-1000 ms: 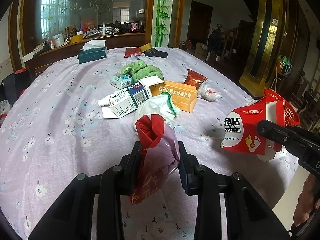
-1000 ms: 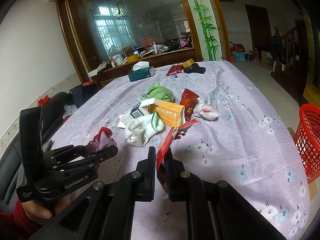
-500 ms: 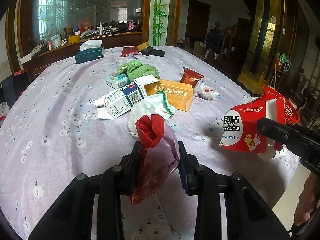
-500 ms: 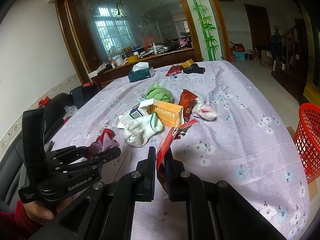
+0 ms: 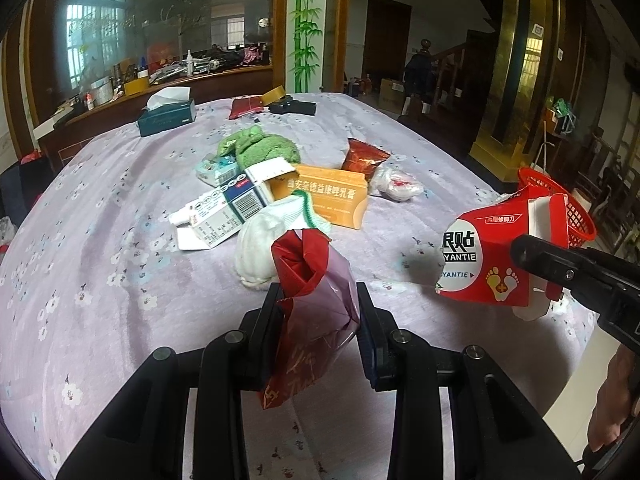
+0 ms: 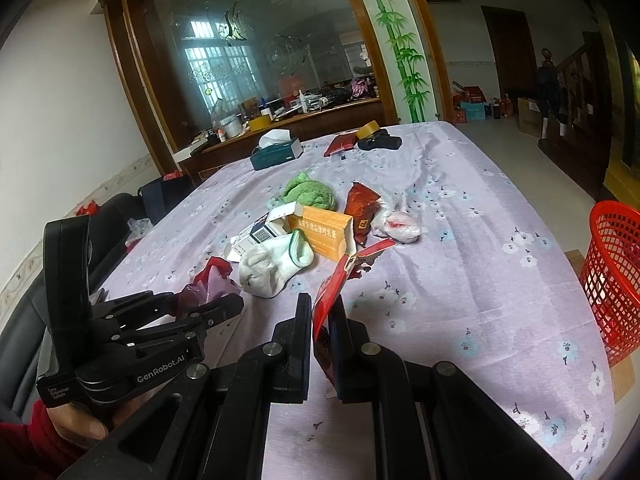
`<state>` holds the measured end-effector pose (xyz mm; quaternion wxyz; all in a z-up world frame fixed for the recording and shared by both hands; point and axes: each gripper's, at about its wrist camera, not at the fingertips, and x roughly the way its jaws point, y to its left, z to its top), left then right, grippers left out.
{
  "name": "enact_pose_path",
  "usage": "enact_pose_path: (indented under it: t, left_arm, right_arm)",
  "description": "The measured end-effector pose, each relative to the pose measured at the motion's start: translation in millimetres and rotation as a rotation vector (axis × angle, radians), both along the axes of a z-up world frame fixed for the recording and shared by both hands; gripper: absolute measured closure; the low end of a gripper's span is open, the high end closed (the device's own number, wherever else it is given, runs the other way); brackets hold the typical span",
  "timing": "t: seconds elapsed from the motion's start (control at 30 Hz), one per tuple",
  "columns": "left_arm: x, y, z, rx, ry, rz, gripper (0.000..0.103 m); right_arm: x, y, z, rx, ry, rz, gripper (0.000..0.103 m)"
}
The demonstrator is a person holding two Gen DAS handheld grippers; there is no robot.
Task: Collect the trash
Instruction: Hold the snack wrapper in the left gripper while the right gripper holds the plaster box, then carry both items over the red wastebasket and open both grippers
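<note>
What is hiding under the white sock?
The white sock lies on the orange box and the purple tablecloth. Whatever else sits beneath it is covered.

A lilac floral-clothed table bears an orange box, with a white sock just before it, a green cloth behind, and a teal tissue box far beyond.

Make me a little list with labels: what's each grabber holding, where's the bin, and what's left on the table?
left gripper: shut on red plastic bag
right gripper: shut on flattened red carton
bin: red mesh basket, beside the table
left on table: white sock, orange box, blue-white box, green cloth
</note>
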<state>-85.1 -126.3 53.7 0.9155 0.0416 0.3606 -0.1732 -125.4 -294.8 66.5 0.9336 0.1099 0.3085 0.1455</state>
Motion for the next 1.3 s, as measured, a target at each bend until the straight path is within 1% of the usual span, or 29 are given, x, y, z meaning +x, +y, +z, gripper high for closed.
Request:
enact_pose_path:
  t: [0.27, 0.43, 0.57, 0.77, 0.9, 0.97, 1.1, 1.3]
  left_arm:
    - [3.3, -26.2, 7.7, 0.019, -0.014, -0.043, 0.07]
    - [8.1, -55.1, 21.7, -0.004, 0.011, -0.132, 0.07]
    - [12.6, -85.1, 38.5, -0.035, 0.027, -0.223, 0.07]
    - [22.9, -150.2, 59.6, -0.098, 0.084, -0.367, 0.07]
    - [28.2, -197.0, 67.5, -0.116, 0.087, -0.432, 0.07]
    - [33.0, -225.8, 69.2, -0.137, 0.114, -0.476, 0.07]
    - [42.0, -279.7, 67.8, -0.172, 0.16, -0.52, 0.07]
    - [56.4, -341.3, 62.6, -0.193, 0.181, -0.557, 0.07]
  right_arm:
    - [-6.0, -25.2, 4.5, 0.021, -0.024, -0.047, 0.094]
    - [-13.5, -56.9, 14.1, 0.031, -0.038, -0.113, 0.094]
    - [-26.3, -98.7, 27.7, 0.044, -0.064, -0.198, 0.094]
    - [-50.3, -168.2, 45.9, 0.026, -0.103, -0.367, 0.094]
    - [-56.2, -211.4, 49.1, 0.027, -0.105, -0.45, 0.094]
    - [-54.6, -233.3, 48.2, 0.02, -0.094, -0.494, 0.094]
    - [-48.4, -267.3, 46.4, 0.026, -0.083, -0.549, 0.094]
    - [-37.1, -309.2, 38.8, 0.058, -0.063, -0.596, 0.094]
